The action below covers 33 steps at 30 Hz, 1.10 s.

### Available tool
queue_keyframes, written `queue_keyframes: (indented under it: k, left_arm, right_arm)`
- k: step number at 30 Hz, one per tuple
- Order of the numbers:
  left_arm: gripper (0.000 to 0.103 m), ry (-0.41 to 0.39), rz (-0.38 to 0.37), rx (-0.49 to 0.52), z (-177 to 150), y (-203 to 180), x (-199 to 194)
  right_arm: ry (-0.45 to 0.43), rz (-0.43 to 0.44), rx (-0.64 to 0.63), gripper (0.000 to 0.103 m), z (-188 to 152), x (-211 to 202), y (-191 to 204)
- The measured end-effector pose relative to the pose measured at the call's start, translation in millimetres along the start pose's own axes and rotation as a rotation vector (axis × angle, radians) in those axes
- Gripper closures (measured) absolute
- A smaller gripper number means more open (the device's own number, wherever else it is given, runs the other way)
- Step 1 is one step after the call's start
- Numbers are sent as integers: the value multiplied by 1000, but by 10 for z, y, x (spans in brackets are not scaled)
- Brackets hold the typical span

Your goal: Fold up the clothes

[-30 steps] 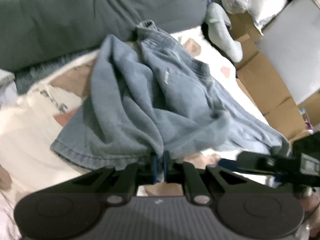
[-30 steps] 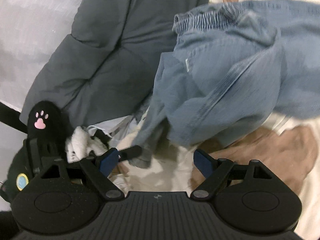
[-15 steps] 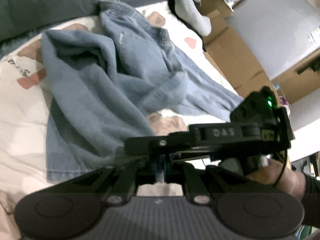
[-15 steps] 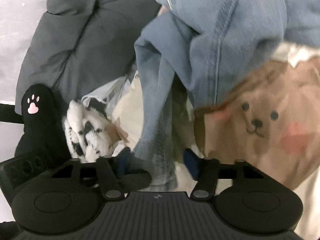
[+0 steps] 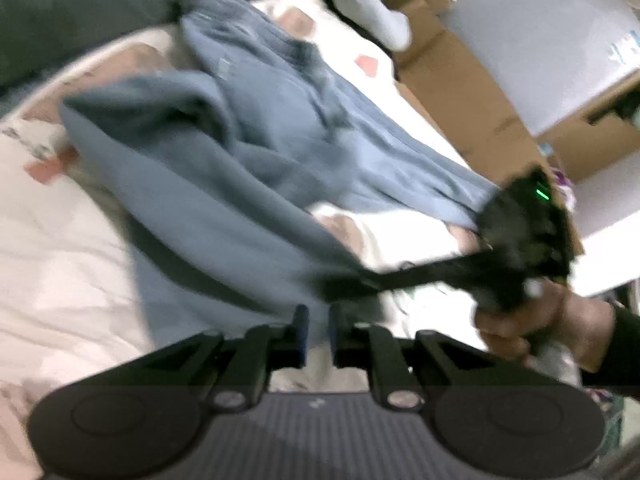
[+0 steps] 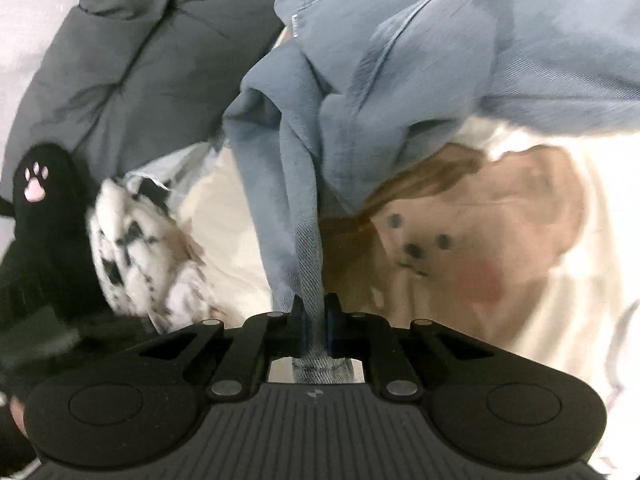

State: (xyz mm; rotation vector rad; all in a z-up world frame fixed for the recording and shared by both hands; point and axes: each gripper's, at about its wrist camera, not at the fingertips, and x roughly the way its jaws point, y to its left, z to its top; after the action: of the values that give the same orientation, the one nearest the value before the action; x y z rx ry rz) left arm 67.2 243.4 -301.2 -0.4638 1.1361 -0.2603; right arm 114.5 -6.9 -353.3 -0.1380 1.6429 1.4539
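Garment: blue denim trousers [image 5: 248,148] lie rumpled across the bed sheet [image 5: 60,264]
Handling: soft, limp, fairly heavy cloth; best taken by hems and waistband
Right gripper [image 6: 315,312]: jaws just closed tight on a hem strip
Left gripper [image 5: 316,332]: jaws opening slightly, cloth edge between them, grip uncertain
Room: grey duvet [image 6: 132,52], plush toys [image 6: 128,240], cardboard boxes [image 5: 472,92] crowd the bed edges; open sheet lies near

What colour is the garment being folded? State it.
Faded denim blue garment, clearest in the right wrist view.
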Motion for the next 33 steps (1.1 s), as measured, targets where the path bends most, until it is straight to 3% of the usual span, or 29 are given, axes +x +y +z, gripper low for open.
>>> queue_keyframes:
  k: [6, 12, 21, 33]
  left_arm:
    - [85, -63, 94, -25, 212, 132, -60]
    - [76, -97, 108, 36, 469, 7, -17]
    - [64, -145, 107, 105, 817, -191, 171]
    - [62, -207, 122, 148, 1290, -363, 401]
  right_arm:
    - [36, -90, -37, 97, -156, -398, -213]
    - [30, -138, -19, 97, -423, -775, -418]
    - [-84, -226, 132, 97, -899, -1466, -830]
    - [-218, -368, 296, 98, -1514, -2335, -1325]
